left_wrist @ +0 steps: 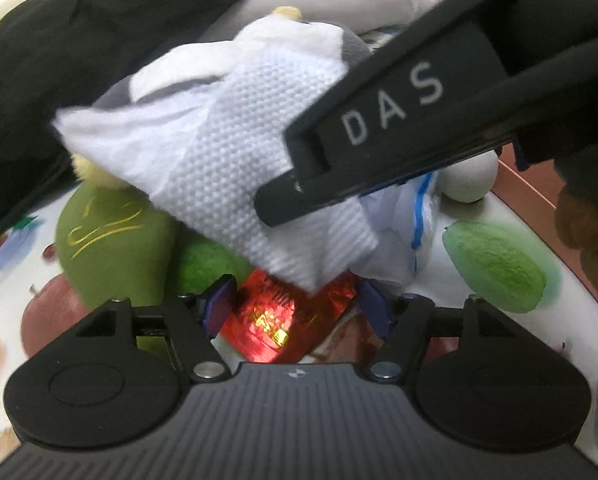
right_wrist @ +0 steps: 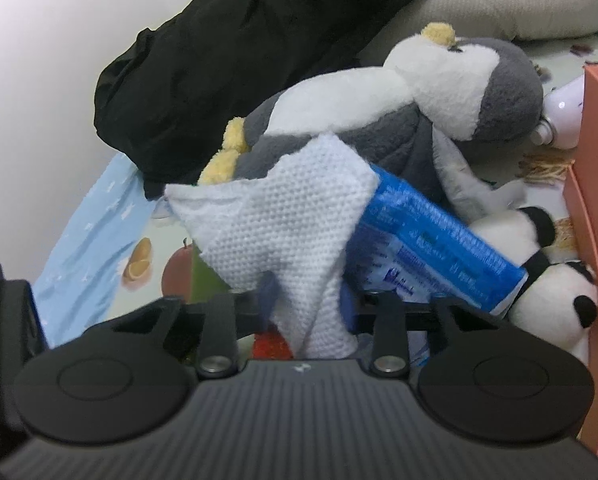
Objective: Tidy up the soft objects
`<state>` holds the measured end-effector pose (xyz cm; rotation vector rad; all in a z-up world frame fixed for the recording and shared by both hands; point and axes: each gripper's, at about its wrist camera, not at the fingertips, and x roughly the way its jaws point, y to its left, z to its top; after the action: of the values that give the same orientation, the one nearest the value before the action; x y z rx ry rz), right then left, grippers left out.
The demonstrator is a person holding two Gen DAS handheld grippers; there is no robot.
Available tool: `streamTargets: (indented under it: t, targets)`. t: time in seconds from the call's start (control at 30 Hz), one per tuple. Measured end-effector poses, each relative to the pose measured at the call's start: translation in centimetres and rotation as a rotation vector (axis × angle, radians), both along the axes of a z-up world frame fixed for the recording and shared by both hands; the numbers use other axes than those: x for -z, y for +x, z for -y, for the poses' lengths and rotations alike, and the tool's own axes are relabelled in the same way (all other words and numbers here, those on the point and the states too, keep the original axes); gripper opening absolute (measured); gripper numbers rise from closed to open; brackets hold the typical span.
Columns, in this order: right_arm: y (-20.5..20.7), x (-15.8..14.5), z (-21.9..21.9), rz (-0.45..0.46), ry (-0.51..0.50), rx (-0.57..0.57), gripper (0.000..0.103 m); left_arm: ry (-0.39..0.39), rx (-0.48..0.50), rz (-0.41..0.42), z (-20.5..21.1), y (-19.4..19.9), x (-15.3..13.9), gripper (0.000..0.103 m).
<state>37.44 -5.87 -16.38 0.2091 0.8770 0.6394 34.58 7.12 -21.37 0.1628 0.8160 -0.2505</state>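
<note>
Your right gripper (right_wrist: 307, 312) is clamped on one white textured cloth (right_wrist: 283, 232), which fans upward and hides much of what lies behind it. Your left gripper (left_wrist: 299, 308) has its jaws apart around nothing, above a red foil packet (left_wrist: 275, 320) whose print is too blurred to read. From the left wrist view, the same cloth (left_wrist: 227, 160) covers most of the one grey-and-white penguin plush (left_wrist: 299, 36). One blue wipes pack (right_wrist: 431, 240) is partly hidden behind the cloth. One panda plush (right_wrist: 555, 288) is cut off by the orange box (right_wrist: 595, 200) at the mat's right edge. One black garment (right_wrist: 239, 52) lies at the far edge of the fruit-print mat (left_wrist: 439, 248). One green plush (left_wrist: 111, 240) is partly covered.
</note>
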Motion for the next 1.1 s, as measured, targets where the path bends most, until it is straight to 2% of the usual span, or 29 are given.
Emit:
streamTargets:
  t: [0.1,0.27,0.33,0.47,0.87,1.1]
  targets:
    - [-0.1,-0.1,0.3,0.006,0.002,0.004,0.013,-0.011,0.041,-0.005,0.1,0.6,0.1,0.076]
    - [-0.4,-0.5,0.7,0.029,0.002,0.020,0.012,-0.024,0.048,-0.006,-0.1,1.2,0.2,0.074]
    - [-0.5,-0.5,0.8,0.035,0.003,0.022,0.012,-0.034,0.050,-0.003,-0.2,0.8,0.2,0.066]
    - [-1.0,-0.8,1.1,0.041,0.009,0.034,0.012,-0.039,0.033,0.005,-0.1,-0.4,0.1,0.059]
    - [-5.6,-3.7,3.7,0.088,0.003,0.077,0.011,-0.104,-0.102,-0.025,0.1,-5.8,-1.5,0.057]
    - [-9.8,-4.1,6.3,0.087,-0.011,0.109,0.011,-0.136,-0.200,-0.066,0.8,-9.9,-2.0,0.057]
